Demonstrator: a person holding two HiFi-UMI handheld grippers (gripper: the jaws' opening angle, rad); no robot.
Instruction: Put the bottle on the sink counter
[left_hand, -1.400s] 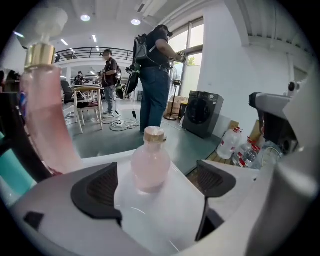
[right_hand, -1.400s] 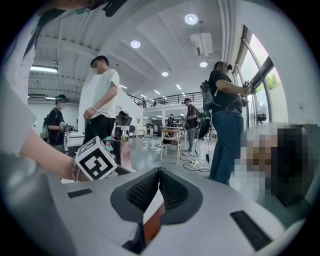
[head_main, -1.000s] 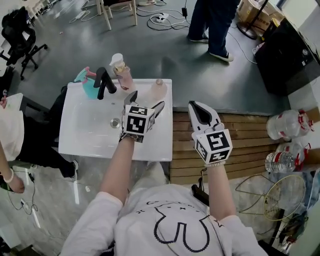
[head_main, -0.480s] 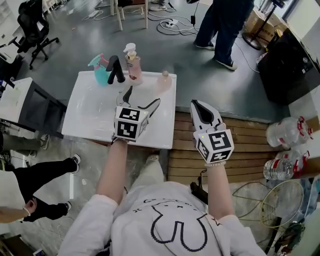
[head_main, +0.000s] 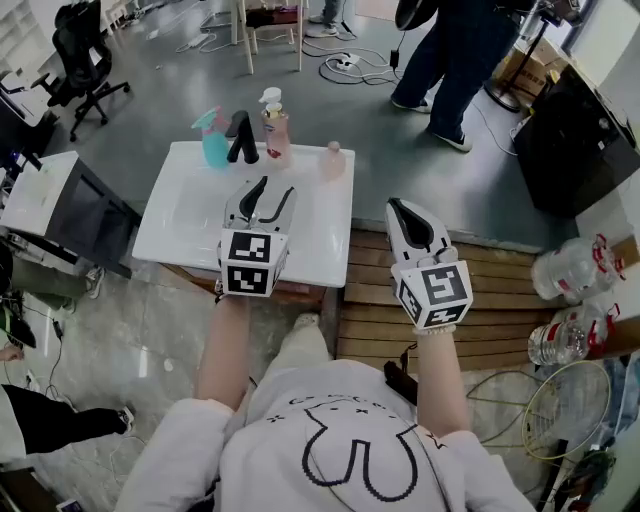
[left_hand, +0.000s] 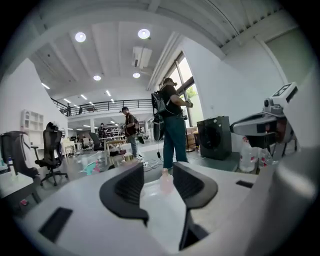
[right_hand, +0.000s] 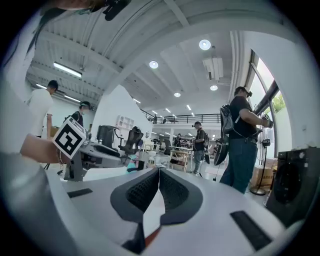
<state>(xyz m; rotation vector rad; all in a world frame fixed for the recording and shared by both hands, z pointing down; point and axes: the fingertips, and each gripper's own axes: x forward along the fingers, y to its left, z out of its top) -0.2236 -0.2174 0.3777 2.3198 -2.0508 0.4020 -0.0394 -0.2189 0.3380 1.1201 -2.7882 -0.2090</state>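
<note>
The pale pink bottle (head_main: 333, 160) stands upright on the back right corner of the white sink counter (head_main: 318, 240). In the left gripper view that bottle (left_hand: 166, 182) shows small and far off, in line with the gap between the jaws. My left gripper (head_main: 272, 192) (left_hand: 157, 171) hovers over the counter's near right part, apart from the bottle. Its jaws are closing and hold nothing. My right gripper (head_main: 404, 210) (right_hand: 158, 173) is shut and empty, over the wooden slats (head_main: 500, 290) to the right of the sink.
At the back of the sink stand a black faucet (head_main: 243, 137), a teal spray bottle (head_main: 212, 142) and a pump soap bottle (head_main: 275, 125). A person (head_main: 450, 60) stands beyond. Large water bottles (head_main: 572, 250) lie at the right, and a desk (head_main: 60, 205) stands at the left.
My left gripper has drawn back from the bottle toward the counter's near edge, and its jaws have narrowed from wide open. The right gripper has stayed shut in place.
</note>
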